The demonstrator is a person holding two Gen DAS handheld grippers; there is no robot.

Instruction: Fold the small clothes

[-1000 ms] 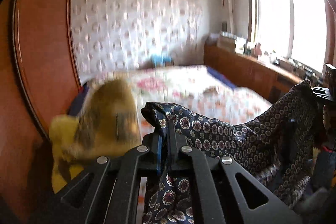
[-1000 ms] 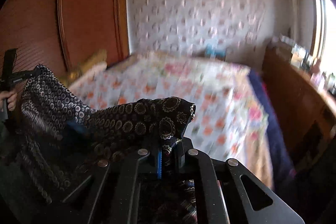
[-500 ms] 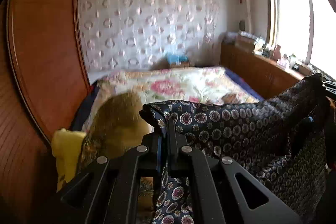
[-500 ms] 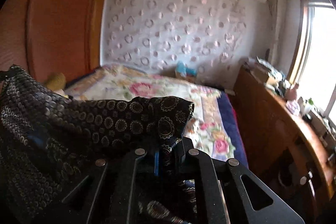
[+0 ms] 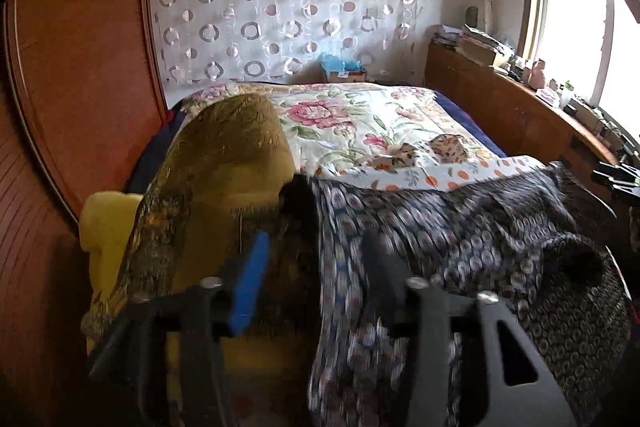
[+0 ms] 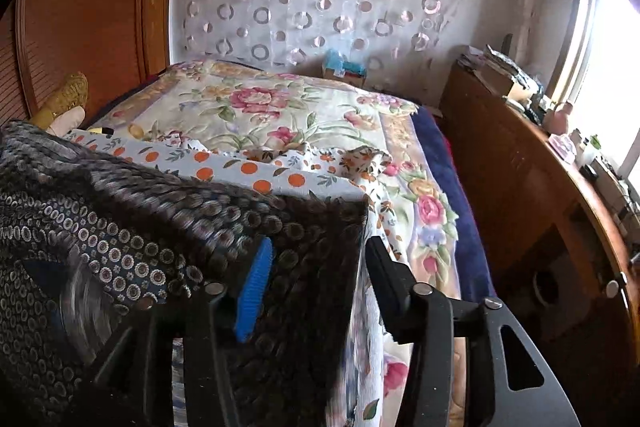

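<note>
A dark navy garment [image 5: 460, 227] with small circle prints lies spread over the near end of the bed; it also shows in the right wrist view [image 6: 160, 227]. My left gripper [image 5: 316, 267] is open, its jaws wide apart over the garment's left corner, which lies loose between them. My right gripper [image 6: 316, 267] is open too, its jaws apart over the garment's right corner. The blue pad [image 6: 254, 291] of each gripper shows. The cloth is motion-blurred near both grippers.
The bed has a floral quilt [image 5: 360, 119] and an orange-dotted cloth [image 6: 248, 167] beneath the garment. A yellow-olive cushion [image 5: 224, 163] stands at the left by the wooden wardrobe [image 5: 80, 67]. A wooden cabinet [image 6: 540, 187] with clutter runs along the window side.
Both grippers held the garment up by its corners; now both have opened and the garment has dropped onto the bed. Both cameras tilted down toward the bed.
</note>
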